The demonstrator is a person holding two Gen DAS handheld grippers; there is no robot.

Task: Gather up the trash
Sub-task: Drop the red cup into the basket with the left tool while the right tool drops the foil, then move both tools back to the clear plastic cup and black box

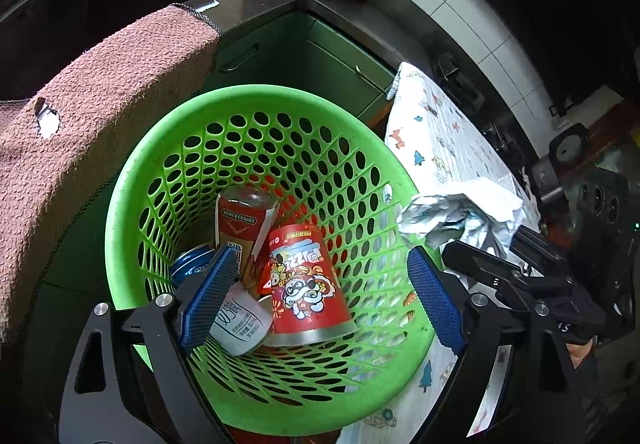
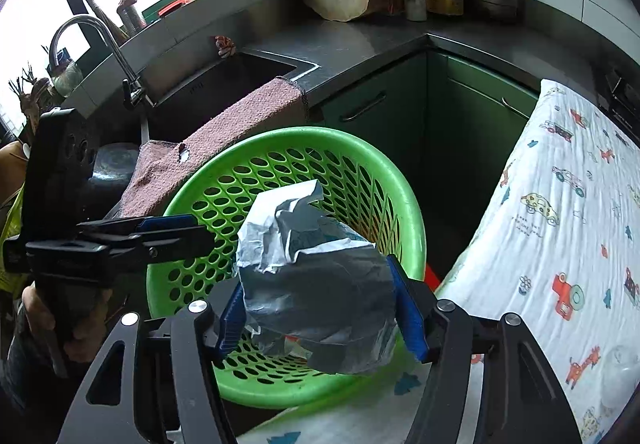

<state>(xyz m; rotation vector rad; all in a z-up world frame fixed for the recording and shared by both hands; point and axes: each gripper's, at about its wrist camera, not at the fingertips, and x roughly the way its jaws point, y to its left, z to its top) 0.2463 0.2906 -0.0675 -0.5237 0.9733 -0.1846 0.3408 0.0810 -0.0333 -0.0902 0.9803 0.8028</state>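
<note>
Right gripper (image 2: pixel 320 308) pinched crumpled paper (image 2: pixel 316 284) over the green basket's (image 2: pixel 412 220) rim; left gripper (image 1: pixel 320 296) spread, empty. Risk: paper snagging a pad, dropping outside.

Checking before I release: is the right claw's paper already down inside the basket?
No, the paper is clamped in the right claw above the basket rim.

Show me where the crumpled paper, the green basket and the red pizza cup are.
crumpled paper (image 2: pixel 320 284): right wrist view, middle of the wad.
green basket (image 1: pixel 132 196): left wrist view, left rim.
red pizza cup (image 1: pixel 306 280): left wrist view, printed side wall.
</note>
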